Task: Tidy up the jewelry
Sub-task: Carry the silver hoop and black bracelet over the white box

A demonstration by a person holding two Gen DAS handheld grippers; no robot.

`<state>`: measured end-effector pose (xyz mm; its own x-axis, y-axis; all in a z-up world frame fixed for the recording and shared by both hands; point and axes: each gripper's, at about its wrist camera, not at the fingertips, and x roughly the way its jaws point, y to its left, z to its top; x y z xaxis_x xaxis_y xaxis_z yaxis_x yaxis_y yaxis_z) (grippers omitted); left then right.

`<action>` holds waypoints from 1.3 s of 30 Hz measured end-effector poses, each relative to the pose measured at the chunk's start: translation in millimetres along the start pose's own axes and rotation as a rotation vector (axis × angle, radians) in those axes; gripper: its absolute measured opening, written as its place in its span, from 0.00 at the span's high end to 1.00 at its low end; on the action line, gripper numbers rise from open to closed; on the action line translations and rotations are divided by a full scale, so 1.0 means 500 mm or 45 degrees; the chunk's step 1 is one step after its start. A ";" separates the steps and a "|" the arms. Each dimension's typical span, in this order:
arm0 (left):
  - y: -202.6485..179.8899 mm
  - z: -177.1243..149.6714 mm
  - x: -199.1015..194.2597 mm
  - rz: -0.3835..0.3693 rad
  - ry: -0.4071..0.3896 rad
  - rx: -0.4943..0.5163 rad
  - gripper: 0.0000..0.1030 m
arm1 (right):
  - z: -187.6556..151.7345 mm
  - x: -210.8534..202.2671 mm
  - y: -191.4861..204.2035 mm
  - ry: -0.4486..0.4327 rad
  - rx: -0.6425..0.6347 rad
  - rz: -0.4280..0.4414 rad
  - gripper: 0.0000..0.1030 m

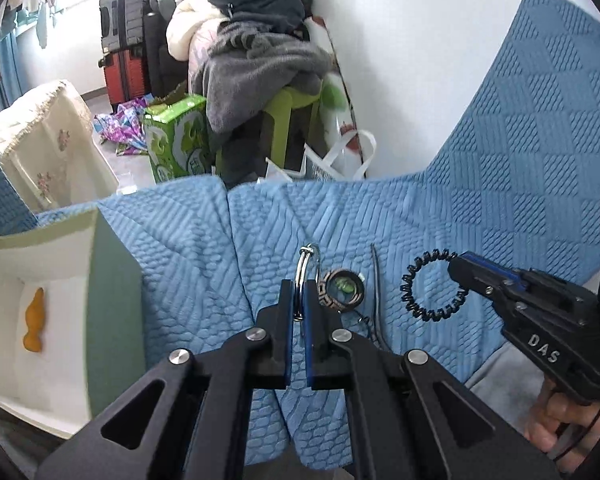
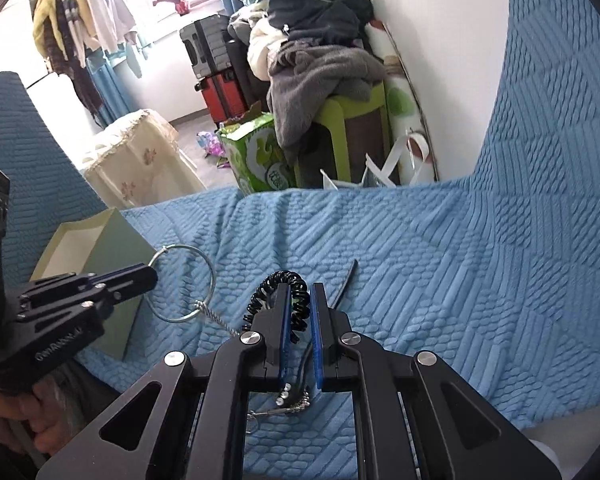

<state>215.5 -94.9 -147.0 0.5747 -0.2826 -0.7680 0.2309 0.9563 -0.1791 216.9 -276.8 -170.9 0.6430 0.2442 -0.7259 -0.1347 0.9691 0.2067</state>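
Two tongs are clenched, left tongs (image 1: pixel 299 286) on a thin silver metal hoop (image 1: pixel 305 276), right tongs (image 2: pixel 300 312) on a black coiled cord bracelet (image 2: pixel 288 300); either could slip before reaching the pale green box (image 1: pixel 112 312) at nine o'clock.

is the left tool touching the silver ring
Touching. The left wrist view shows the left tool shut on the silver ring, both pads pressed against its wire.

You see a light-blue quilted cover (image 1: pixel 480 208) embossed with ribbed diamond patterns, a silver metal ring (image 1: pixel 305 276), a black coiled bracelet (image 1: pixel 432 288), a pale-green cardboard box (image 1: pixel 112 300) and an orange trinket (image 1: pixel 35 320) inside.
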 end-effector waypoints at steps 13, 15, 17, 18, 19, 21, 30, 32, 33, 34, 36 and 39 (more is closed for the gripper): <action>0.034 0.064 -0.137 0.017 -0.129 0.003 0.96 | 0.077 -0.081 0.075 -0.088 -0.040 -0.022 0.94; 0.047 0.073 -0.158 0.022 -0.147 -0.006 0.96 | 0.091 -0.096 0.088 -0.104 -0.044 -0.021 0.94; 0.057 0.080 -0.177 0.027 -0.163 -0.014 0.96 | 0.105 -0.110 0.102 -0.120 -0.053 -0.022 0.94; 0.063 0.084 -0.188 0.028 -0.173 -0.018 0.96 | 0.110 -0.116 0.109 -0.128 -0.058 -0.021 0.94; 0.067 0.086 -0.198 0.031 -0.184 -0.019 0.96 | 0.116 -0.122 0.116 -0.136 -0.061 -0.019 0.94; 0.079 0.091 -0.217 0.039 -0.197 -0.026 0.96 | 0.128 -0.137 0.136 -0.155 -0.072 -0.016 0.94; 0.155 0.089 -0.269 0.063 -0.253 -0.080 0.96 | 0.163 -0.154 0.236 -0.180 -0.161 0.043 0.94; 0.176 0.081 -0.270 0.073 -0.252 -0.087 0.96 | 0.162 -0.145 0.264 -0.172 -0.173 0.064 0.94; 0.188 0.076 -0.269 0.078 -0.249 -0.095 0.96 | 0.161 -0.139 0.273 -0.170 -0.179 0.068 0.94; 0.199 0.071 -0.267 0.079 -0.246 -0.104 0.96 | 0.157 -0.130 0.290 -0.164 -0.186 0.076 0.94; 0.225 0.060 -0.261 0.080 -0.237 -0.128 0.96 | 0.150 -0.118 0.312 -0.153 -0.191 0.090 0.94; 0.271 0.042 -0.255 0.097 -0.219 -0.174 0.96 | 0.138 -0.088 0.350 -0.126 -0.202 0.114 0.94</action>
<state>190.0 68.9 -60.7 0.7144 -0.2069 -0.6685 0.0803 0.9732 -0.2153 217.0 -120.3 -57.4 0.6928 0.3324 -0.6400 -0.3067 0.9390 0.1557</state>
